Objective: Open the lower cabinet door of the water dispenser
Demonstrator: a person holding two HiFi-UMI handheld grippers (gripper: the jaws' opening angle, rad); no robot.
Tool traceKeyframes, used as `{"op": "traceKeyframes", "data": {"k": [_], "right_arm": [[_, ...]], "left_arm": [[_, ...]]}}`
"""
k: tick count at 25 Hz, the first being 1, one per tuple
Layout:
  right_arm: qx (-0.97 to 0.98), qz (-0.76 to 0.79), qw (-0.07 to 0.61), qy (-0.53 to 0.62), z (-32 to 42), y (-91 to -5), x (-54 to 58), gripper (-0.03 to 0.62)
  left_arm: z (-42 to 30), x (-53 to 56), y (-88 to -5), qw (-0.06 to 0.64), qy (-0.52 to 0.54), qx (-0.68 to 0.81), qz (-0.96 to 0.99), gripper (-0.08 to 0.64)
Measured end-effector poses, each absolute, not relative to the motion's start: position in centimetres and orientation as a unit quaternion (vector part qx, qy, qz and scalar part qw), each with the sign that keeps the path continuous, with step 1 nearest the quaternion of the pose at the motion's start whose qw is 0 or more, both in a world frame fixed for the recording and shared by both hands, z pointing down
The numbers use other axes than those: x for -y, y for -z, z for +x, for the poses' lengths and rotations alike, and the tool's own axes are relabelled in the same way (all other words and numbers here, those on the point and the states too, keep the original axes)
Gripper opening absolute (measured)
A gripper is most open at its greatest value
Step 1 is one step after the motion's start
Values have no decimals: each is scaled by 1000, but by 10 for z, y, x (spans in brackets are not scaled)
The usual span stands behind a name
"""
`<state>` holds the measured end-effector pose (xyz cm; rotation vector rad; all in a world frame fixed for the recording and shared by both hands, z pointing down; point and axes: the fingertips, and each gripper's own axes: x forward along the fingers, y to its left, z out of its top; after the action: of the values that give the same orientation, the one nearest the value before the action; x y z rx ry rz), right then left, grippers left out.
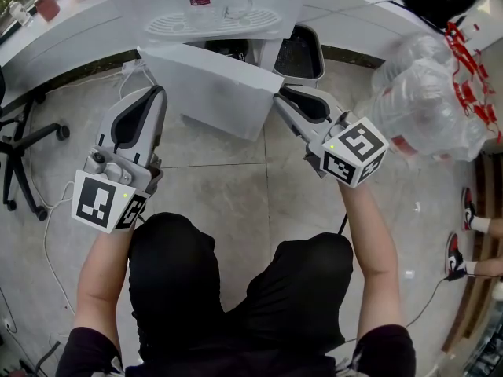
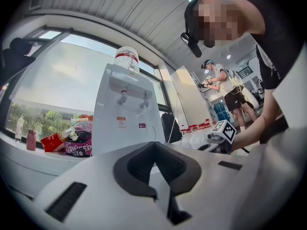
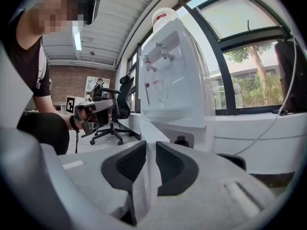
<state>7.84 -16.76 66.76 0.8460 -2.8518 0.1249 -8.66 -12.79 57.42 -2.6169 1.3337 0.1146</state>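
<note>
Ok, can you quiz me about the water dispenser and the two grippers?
1. True or false: the left gripper holds nothing.
2. What is the right gripper shut on? A the cabinet door edge, B a chair, C a cable.
3. Fill in: on top of the water dispenser sits a water ___.
Key: 1 true; 2 A; 3 bottle.
</note>
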Motion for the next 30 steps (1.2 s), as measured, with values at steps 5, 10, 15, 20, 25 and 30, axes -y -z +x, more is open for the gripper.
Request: {"op": "traceKeyframes", "data": {"k": [5,10,15,20,25,30], "right_arm": [[947,294,129,12,97,-665,170,32],[936,334,106,15,100,-658,202,5],[937,337,92,7,86,-659,220,5],[950,296,104,3,69,-667,196,5],[966,229,122,3,44,-670,165,5],[976,183,117,0,21,-665,139,5]], "left_arm": [[-89,127,-572,105,-36,-454,-884,8],[-92,125,-570,109,-35,-459,-881,8],[-98,123,-570,115,-26,-464,-878,8],[-106,122,-571,114,-24,-471,-875,8],[-112,121,-572,112,-23,-475,-872,8],[-117,118,-572,114,-25,-479,-870,8]]}}
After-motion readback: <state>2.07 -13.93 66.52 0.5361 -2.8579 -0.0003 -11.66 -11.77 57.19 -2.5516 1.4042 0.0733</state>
